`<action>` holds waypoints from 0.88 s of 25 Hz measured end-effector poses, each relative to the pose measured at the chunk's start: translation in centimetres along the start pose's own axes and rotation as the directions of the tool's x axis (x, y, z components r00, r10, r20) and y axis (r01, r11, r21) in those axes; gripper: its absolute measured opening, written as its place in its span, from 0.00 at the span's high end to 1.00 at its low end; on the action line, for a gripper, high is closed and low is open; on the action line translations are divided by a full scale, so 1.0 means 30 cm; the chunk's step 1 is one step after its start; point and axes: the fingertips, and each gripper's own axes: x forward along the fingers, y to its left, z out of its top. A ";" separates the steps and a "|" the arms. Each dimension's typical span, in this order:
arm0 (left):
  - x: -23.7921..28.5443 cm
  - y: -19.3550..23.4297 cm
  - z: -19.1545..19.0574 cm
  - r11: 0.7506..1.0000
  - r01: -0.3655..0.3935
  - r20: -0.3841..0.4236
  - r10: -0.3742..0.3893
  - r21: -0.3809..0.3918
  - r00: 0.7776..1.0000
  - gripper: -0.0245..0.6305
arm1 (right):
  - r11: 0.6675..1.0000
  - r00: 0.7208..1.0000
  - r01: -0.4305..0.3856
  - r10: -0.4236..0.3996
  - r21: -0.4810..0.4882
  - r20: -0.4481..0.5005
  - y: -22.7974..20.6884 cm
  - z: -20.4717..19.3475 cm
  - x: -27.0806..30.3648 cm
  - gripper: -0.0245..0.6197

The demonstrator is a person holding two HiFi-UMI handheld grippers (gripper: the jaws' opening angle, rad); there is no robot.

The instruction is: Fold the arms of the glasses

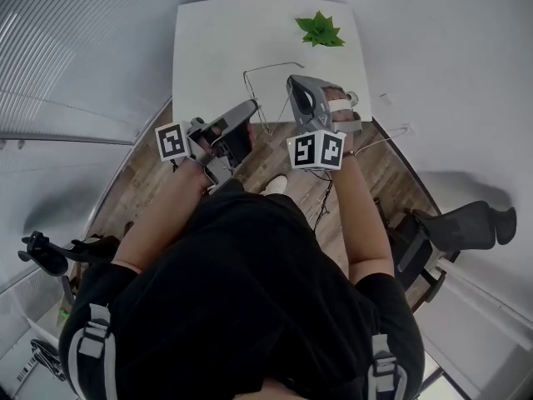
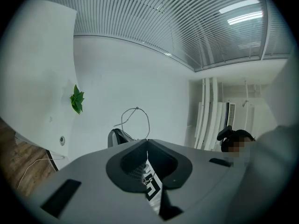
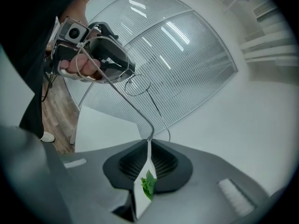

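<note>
Mid-fold, I judge: left gripper [image 2: 146, 141] and right gripper [image 3: 149, 141] each pinch the wire glasses [image 2: 136, 108], held above the desk [image 1: 216, 48] (not resting on it); next, swing the pinched arm gently inward about its hinge.

"How many grippers?"

"Two: the left gripper [image 1: 250, 108] and the right gripper [image 1: 293, 86]. Each has one marker cube [image 1: 173, 141], so two cubes."

"And glasses?"

"One pair of glasses [image 3: 126, 100]."

"Furniture?"

"One table [image 1: 216, 48] and one chair [image 1: 454, 223] that I can clearly make out."

"Anything else?"

"One plant [image 1: 320, 30]."
</note>
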 end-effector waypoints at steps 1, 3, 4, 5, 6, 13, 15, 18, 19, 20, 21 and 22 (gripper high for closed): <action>0.001 0.000 -0.001 1.000 0.000 -0.002 0.000 -0.001 1.000 0.94 | 1.000 1.000 -0.001 0.001 -0.004 0.001 -0.001 0.004 0.002 0.91; 0.002 -0.001 -0.004 1.000 0.000 -0.005 0.000 -0.005 1.000 0.94 | 1.000 1.000 -0.002 0.002 -0.012 0.003 -0.001 0.011 0.006 0.91; 0.003 0.000 -0.004 1.000 0.000 -0.006 0.000 -0.005 1.000 0.94 | 1.000 1.000 -0.003 0.003 -0.016 0.003 -0.001 0.013 0.008 0.91; 0.004 0.001 -0.005 1.000 -0.001 -0.007 0.001 -0.006 1.000 0.94 | 1.000 1.000 -0.004 0.004 -0.019 0.003 0.000 0.015 0.010 0.91; 0.005 0.001 -0.006 1.000 -0.002 -0.007 0.001 -0.007 1.000 0.94 | 1.000 1.000 -0.005 0.005 -0.023 0.004 0.001 0.017 0.012 0.91; 0.009 0.010 -0.013 1.000 -0.011 -0.021 0.011 -0.021 1.000 0.94 | 0.999 1.000 -0.014 0.015 -0.049 0.009 0.012 0.040 0.031 0.91; 0.010 0.012 -0.017 1.000 -0.012 -0.024 0.012 -0.023 1.000 0.94 | 0.998 1.000 -0.015 0.016 -0.057 0.013 0.014 0.048 0.035 0.91; 0.013 0.013 -0.021 1.000 -0.014 -0.025 0.013 -0.026 1.000 0.94 | 0.997 1.000 -0.017 0.018 -0.070 0.016 0.015 0.057 0.036 0.91; 0.014 0.013 -0.021 1.000 -0.014 -0.026 0.013 -0.025 1.000 0.94 | 0.997 1.000 -0.017 0.019 -0.074 0.017 0.015 0.061 0.038 0.91; 0.014 0.012 -0.022 1.000 -0.013 -0.027 0.013 -0.025 1.000 0.94 | 0.997 1.000 -0.018 0.020 -0.077 0.019 0.016 0.065 0.039 0.91; 0.013 0.012 -0.023 1.000 -0.012 -0.029 0.011 -0.025 1.000 0.94 | 0.997 1.000 -0.019 0.021 -0.080 0.021 0.018 0.068 0.041 0.91; 0.013 0.011 -0.025 1.000 -0.010 -0.031 0.009 -0.026 0.999 0.94 | 0.996 0.999 -0.020 0.022 -0.082 0.023 0.020 0.072 0.041 0.91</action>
